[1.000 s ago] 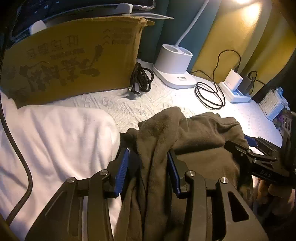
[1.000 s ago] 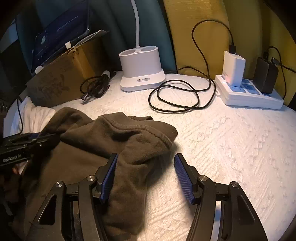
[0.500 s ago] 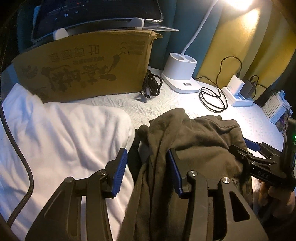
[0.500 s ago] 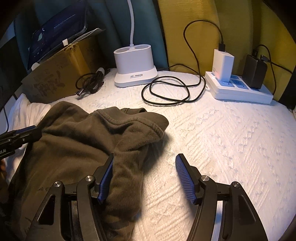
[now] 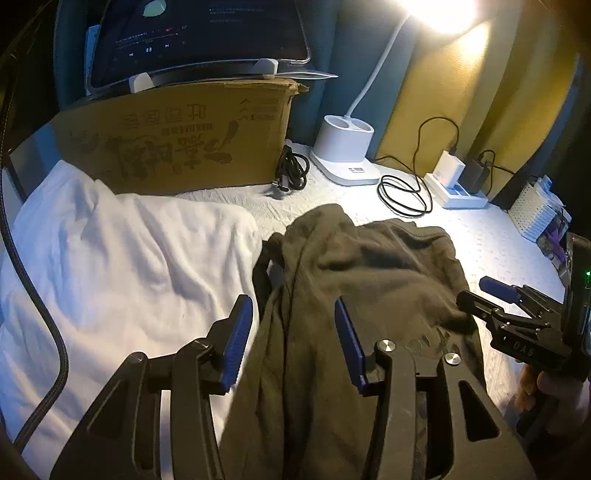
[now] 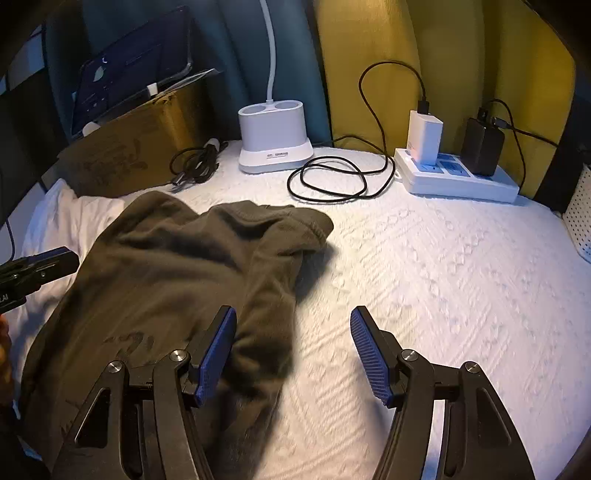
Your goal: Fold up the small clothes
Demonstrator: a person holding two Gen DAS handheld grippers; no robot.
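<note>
Olive fleece garment (image 5: 369,280) lies bunched at centre frame on the white quilted cover (image 6: 443,277), both my left gripper (image 5: 291,336) and right gripper (image 6: 291,350) released, so between folds I must next pinch an edge.

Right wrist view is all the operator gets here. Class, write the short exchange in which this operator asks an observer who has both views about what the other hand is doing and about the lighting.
Operator: Is the other hand gripping anything?
Observer: No. The left tool stands open, with a ridge of the dark garment lying between its pads, which do not squeeze it.
Operator: And what lights the scene?
Observer: A lamp head, glowing bright at the top of the left wrist view.
</note>
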